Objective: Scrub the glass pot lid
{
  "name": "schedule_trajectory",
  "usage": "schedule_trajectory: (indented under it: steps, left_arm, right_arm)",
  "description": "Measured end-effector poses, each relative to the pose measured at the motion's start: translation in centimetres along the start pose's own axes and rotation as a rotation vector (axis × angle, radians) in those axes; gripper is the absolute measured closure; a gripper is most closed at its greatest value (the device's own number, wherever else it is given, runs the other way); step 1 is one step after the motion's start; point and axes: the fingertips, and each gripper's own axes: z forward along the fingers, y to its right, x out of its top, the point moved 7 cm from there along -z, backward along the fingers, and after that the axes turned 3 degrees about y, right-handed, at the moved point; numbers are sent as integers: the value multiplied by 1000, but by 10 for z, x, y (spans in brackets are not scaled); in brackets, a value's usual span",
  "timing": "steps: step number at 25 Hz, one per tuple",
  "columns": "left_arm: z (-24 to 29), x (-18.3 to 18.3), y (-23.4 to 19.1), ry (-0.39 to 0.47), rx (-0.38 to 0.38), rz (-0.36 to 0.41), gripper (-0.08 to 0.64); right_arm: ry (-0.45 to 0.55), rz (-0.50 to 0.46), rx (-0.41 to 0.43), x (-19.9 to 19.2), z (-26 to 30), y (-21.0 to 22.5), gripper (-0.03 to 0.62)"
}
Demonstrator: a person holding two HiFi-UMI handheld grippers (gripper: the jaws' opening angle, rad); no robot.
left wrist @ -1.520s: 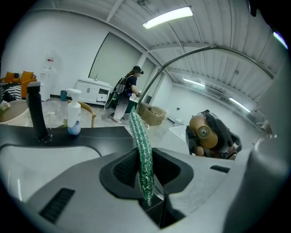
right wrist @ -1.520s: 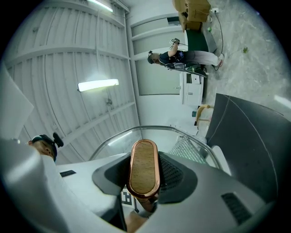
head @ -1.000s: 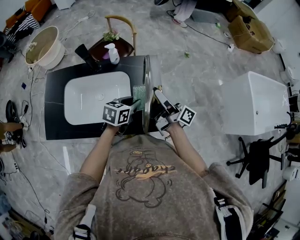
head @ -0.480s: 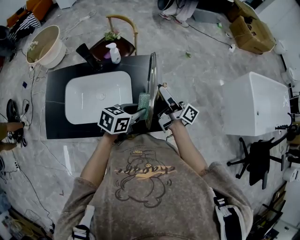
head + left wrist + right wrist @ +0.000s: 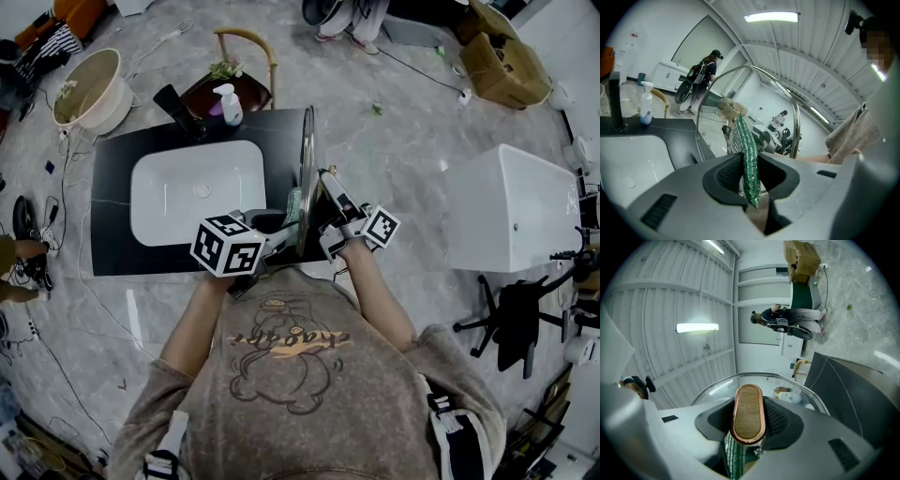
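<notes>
**One glass pot lid on edge between two grippers**

One clear glass disc with a bright metal rim, the lid stands upright on its edge. From the head view it shows only as a thin steel line, above the right end of the black counter and just beside the white sink. In the left gripper view the rim arcs overhead and the room shows through the glass. Its handle is a long oval of pale wood grain ringed with a copper-coloured band, and it faces the right gripper's camera.

The right gripper has its jaws clamped on that handle, one ribbed pad on either side, carrying the lid. A green scrub pad with a glittery weave lies against the lid's other face. The left gripper has its jaws closed on the pad's lower part, so the pad stands up between them and touches the glass. Part of the pad also shows through the glass below the handle in the right gripper view.

A white pump bottle and a black tap stand at the counter's far edge, well apart from the lid.
</notes>
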Motion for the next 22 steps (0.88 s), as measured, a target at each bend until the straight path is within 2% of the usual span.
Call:
schedule_trajectory:
  steps: [4,16,22]
  left_arm:
    - [-3,7,7,8,-38,15,472]
    - [-23,40,2,159,-176,-93,472]
    - [-23,52,-6,195,-170,-99,472]
  right_arm:
    - [0,8,-5,-1,-3,2,413]
    - [-24,16,-15,-7,-8,2,413]
    - [-42,25,-11,-11,-7,1,413]
